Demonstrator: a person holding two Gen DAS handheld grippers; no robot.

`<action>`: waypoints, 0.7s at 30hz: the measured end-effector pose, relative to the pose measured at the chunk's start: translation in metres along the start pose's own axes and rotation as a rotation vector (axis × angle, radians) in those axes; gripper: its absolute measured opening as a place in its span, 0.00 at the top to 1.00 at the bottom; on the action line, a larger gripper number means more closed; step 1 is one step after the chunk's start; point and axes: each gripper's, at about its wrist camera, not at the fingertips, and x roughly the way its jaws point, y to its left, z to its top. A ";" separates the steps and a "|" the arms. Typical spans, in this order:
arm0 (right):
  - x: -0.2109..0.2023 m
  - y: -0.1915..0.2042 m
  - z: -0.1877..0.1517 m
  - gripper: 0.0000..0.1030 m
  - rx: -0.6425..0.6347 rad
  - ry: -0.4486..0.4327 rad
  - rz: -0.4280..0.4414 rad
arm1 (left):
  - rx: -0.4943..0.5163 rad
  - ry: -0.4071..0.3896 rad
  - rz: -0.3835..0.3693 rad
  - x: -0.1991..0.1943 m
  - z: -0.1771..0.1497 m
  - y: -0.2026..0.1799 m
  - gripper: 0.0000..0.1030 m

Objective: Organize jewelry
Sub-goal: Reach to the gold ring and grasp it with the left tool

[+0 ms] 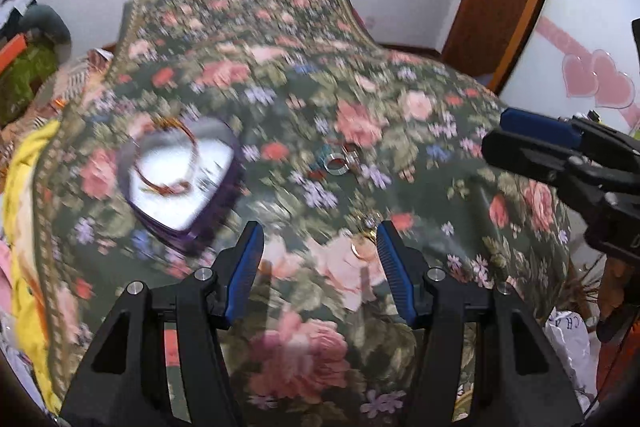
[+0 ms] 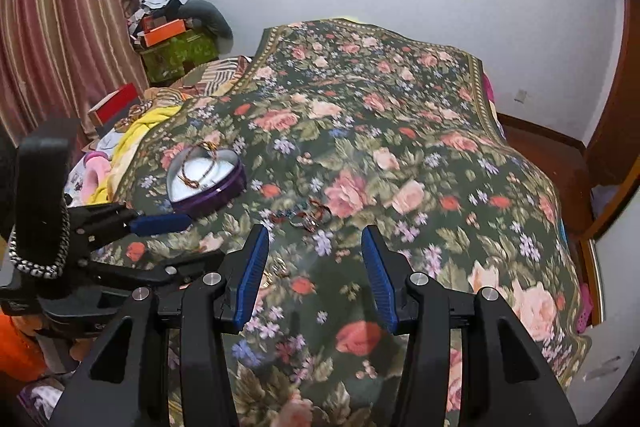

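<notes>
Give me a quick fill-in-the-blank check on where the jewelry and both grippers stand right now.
1. The purple box on the floral bedspread is shaped like a ____.
2. Inside the box lies a gold ____, with one end draped over the box's rim.
3. The left gripper and right gripper both have their jaws ____, holding nothing.
4. The loose rings rest on the bedspread, ____ the box.

Missing words: heart; chain; open; outside

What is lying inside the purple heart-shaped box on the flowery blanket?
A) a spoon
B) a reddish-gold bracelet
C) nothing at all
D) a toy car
B: a reddish-gold loop bracelet lies on the pale lining inside the open purple heart-shaped box, and the right wrist view shows the same.
</notes>
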 end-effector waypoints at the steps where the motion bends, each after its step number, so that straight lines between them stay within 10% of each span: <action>1: 0.001 -0.002 -0.002 0.57 0.004 0.005 0.002 | 0.002 0.010 -0.005 0.004 -0.001 -0.002 0.44; 11: 0.008 -0.017 -0.014 0.57 0.067 0.039 0.025 | 0.095 0.085 -0.014 0.038 -0.014 -0.032 0.45; 21: 0.013 -0.020 -0.015 0.57 0.084 0.047 0.039 | 0.150 0.084 -0.039 0.048 -0.012 -0.041 0.83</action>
